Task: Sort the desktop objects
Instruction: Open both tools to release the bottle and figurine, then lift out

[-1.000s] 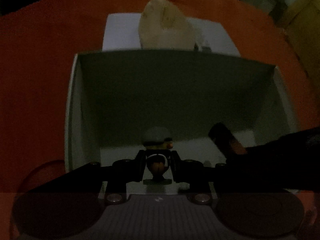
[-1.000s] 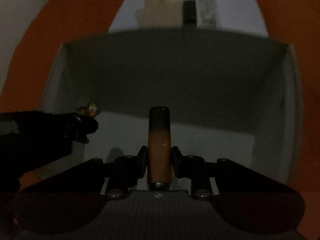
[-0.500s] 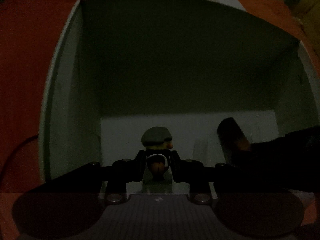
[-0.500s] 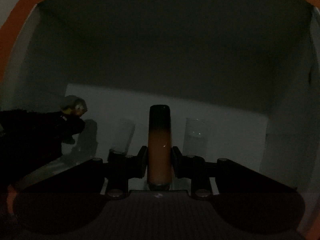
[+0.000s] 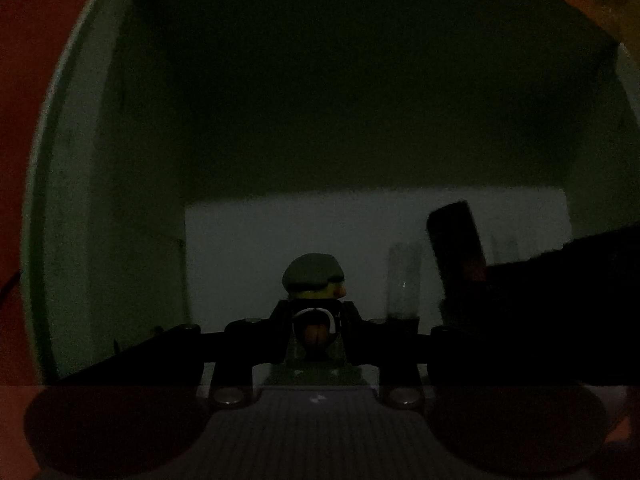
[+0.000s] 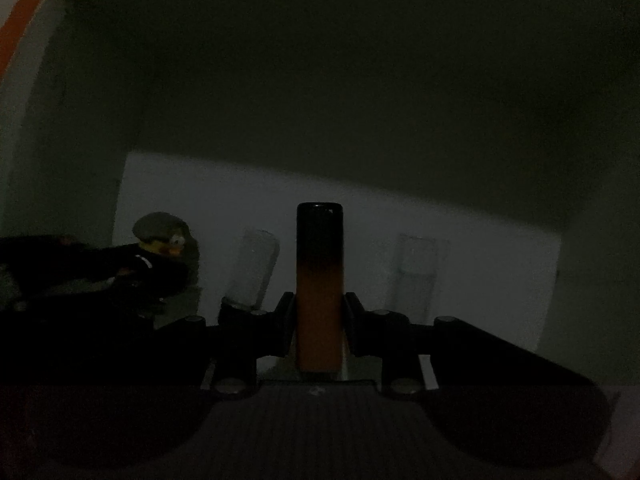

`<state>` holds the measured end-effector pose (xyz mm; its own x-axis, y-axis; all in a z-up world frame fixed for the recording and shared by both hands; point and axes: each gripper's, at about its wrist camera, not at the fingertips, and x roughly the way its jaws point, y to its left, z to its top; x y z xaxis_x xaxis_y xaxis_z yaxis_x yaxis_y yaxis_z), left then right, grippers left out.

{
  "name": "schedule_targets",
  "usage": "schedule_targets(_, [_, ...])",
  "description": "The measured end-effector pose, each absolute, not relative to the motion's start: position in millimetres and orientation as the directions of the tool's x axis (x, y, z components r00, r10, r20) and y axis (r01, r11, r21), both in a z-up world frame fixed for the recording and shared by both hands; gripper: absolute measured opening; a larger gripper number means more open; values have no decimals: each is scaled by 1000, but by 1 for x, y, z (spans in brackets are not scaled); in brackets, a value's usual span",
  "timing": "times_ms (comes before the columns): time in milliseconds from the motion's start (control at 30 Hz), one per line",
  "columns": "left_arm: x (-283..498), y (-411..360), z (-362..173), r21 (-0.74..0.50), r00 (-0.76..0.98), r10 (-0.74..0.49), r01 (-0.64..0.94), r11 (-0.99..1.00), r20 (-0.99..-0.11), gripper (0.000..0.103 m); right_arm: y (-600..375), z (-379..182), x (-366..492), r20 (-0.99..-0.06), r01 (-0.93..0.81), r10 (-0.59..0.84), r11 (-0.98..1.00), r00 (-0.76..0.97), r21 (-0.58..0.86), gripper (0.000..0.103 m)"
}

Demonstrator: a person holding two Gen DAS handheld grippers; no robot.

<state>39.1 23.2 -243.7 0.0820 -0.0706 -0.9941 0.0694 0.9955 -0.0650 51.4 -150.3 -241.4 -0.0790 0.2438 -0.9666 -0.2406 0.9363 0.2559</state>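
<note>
Sunk deeper into the box (image 5: 76,208) since a second ago: walls now filling both views, orange surface (image 5: 24,60) squeezed to the rim at 10 o'clock.

Left gripper (image 5: 316,326) clamped on the figurine (image 5: 314,276), fingers tight on its body, grey cap and yellow face poking above. Right gripper (image 6: 320,316) clamped on the tube (image 6: 319,280), upright, black at the top fading to orange lower down. Both held low over the pale box floor, tube at 3 o'clock of the figurine, near each other.

Risks, as a guess: grippers knocking together in such a tight space; tube toppling or rolling if let go upright; figurine tipping off its small base. Dim light hiding whether either touches the floor yet.
</note>
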Motion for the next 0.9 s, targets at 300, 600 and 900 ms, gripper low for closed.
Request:
schedule_targets(300, [38, 22, -242, -44, 99, -53, 90, 995, -994, 43, -145, -243, 50, -972, -251, 219, 939, -88, 234, 32])
schedule_targets(600, [39, 26, -228, -67, 111, -76, 82, 994, -991, 55, -161, -219, 51, -959, -224, 284, 933, -17, 281, 43])
schedule_targets(900, [40, 26, -186, -154, 198, -164, 65, 986, -966, 55, -190, -178, 63, -922, -160, 386, 913, 39, 375, 44])
